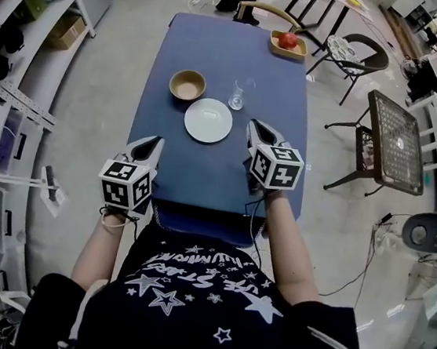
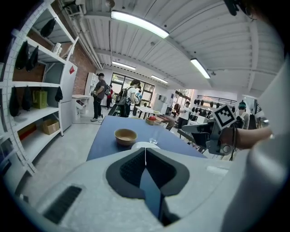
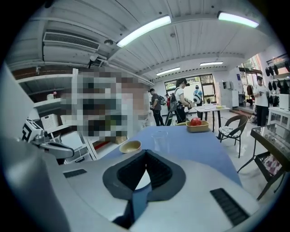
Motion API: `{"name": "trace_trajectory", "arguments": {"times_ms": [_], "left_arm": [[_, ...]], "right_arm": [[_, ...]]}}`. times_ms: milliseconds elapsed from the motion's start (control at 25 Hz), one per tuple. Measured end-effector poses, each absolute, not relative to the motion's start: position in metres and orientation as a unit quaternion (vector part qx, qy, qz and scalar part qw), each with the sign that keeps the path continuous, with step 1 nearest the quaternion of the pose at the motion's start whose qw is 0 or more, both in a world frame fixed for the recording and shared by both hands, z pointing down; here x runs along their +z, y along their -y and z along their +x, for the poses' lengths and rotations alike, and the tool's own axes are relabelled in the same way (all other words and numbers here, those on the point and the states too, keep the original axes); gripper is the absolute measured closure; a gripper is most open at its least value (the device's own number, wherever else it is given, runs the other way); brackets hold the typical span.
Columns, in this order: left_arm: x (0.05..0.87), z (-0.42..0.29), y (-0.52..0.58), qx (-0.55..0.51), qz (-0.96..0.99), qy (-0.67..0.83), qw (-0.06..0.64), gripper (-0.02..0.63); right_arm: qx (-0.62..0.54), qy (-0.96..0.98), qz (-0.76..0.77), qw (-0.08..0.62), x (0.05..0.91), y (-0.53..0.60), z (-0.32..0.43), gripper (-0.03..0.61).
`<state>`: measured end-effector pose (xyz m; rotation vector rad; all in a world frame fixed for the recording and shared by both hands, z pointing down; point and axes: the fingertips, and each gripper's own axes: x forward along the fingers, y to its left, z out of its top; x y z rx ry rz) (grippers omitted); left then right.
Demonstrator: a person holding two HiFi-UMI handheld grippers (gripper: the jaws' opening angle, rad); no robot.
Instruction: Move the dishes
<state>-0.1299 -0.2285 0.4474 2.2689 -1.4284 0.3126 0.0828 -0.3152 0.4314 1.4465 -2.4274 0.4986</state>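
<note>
The person is reaching both forearms forward over the near end of the blue table (image 1: 219,43). The left gripper (image 1: 158,140) is hovering nearer than and left of the white plate (image 1: 208,120). The right gripper (image 1: 255,124) is hovering just beside the plate's right rim. Both are showing jaws pressed together, empty. The wooden bowl (image 1: 187,85) is sitting beyond the plate to its left.

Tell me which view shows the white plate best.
Head view: the white plate shows whole, from above. The left gripper view catches only a sliver of it; the right gripper view only a small patch.
</note>
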Motion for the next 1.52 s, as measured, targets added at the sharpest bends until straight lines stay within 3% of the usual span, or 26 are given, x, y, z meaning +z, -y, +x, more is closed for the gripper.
{"name": "trace_trajectory", "arguments": {"times_ms": [760, 1520], "left_arm": [[0.451, -0.046, 0.109, 0.103, 0.768, 0.591, 0.223, 0.594], [0.455, -0.080, -0.052, 0.049, 0.686, 0.683, 0.246, 0.594]], "right_arm": [[0.156, 0.889, 0.401, 0.158, 0.445, 0.223, 0.147, 0.572], [0.138, 0.923, 0.304, 0.193, 0.461, 0.135, 0.075, 0.572]]}}
